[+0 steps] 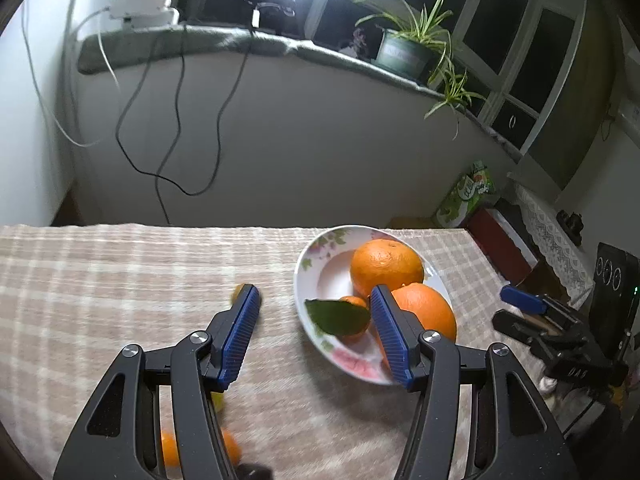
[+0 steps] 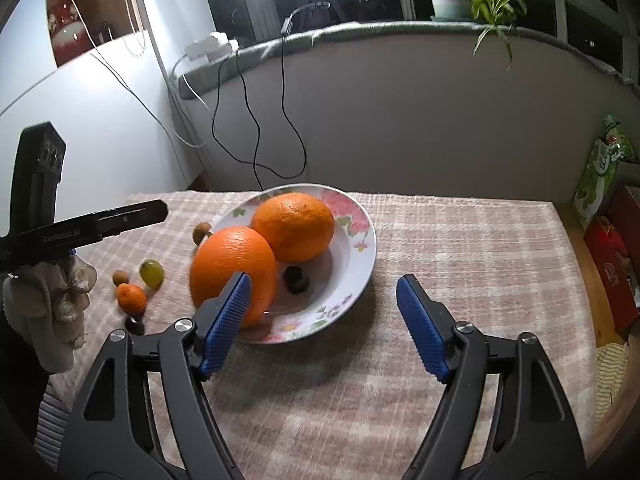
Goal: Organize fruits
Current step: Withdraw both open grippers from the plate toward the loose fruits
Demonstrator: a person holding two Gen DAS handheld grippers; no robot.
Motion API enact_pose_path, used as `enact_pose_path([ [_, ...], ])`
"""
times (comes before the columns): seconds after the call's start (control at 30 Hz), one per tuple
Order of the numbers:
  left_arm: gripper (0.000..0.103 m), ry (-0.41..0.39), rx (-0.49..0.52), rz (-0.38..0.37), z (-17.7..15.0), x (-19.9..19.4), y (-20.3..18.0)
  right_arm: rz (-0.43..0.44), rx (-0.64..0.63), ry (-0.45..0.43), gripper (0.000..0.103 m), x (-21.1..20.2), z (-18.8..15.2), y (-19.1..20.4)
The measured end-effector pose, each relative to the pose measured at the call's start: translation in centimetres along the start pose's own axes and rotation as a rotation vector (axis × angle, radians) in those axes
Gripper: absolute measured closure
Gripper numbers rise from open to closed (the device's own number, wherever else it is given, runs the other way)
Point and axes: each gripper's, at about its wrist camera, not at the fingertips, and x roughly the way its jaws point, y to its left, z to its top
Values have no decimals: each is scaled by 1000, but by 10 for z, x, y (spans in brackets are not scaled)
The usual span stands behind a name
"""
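Note:
A floral plate (image 1: 312,252) (image 2: 366,236) on the checked tablecloth holds two large oranges (image 1: 386,266) (image 2: 294,226), (image 1: 430,312) (image 2: 232,264). In the left wrist view a small mandarin with a leaf (image 1: 340,316) lies in the plate; the right wrist view shows a dark small fruit (image 2: 296,279) there. My left gripper (image 1: 316,300) is open and empty above the plate's left edge. My right gripper (image 2: 324,292) is open and empty over the plate's near side. Loose fruits lie left of the plate: a small mandarin (image 2: 131,298), a green grape (image 2: 152,273), brown fruits (image 2: 121,277) (image 2: 201,233).
The table (image 2: 460,240) stands against a grey wall with hanging black cables (image 2: 256,120). A potted plant (image 1: 404,50) sits on the sill. A green package (image 1: 466,196) and red boxes (image 2: 612,264) stand off the table's right edge.

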Motion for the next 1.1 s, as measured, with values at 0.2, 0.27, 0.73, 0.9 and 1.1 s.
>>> enact_pose_path([
  [0.2, 45, -37, 23, 47, -14, -35, 11, 25, -11, -19, 25, -19, -7, 17],
  [0.27, 45, -40, 23, 67, -21, -44, 17, 35, -29, -33, 25, -26, -10, 28],
  [0.73, 49, 14, -58, 154, -79, -75, 82, 202, -223, 44, 17, -15, -26, 128],
  [0.9, 54, 37, -85, 165, -90, -70, 98, 229, -301, 97, 17, 5, -39, 158],
  [1.1, 59, 58, -98, 157, -95, -61, 104, 253, -372, 166, 32, 34, -49, 186],
])
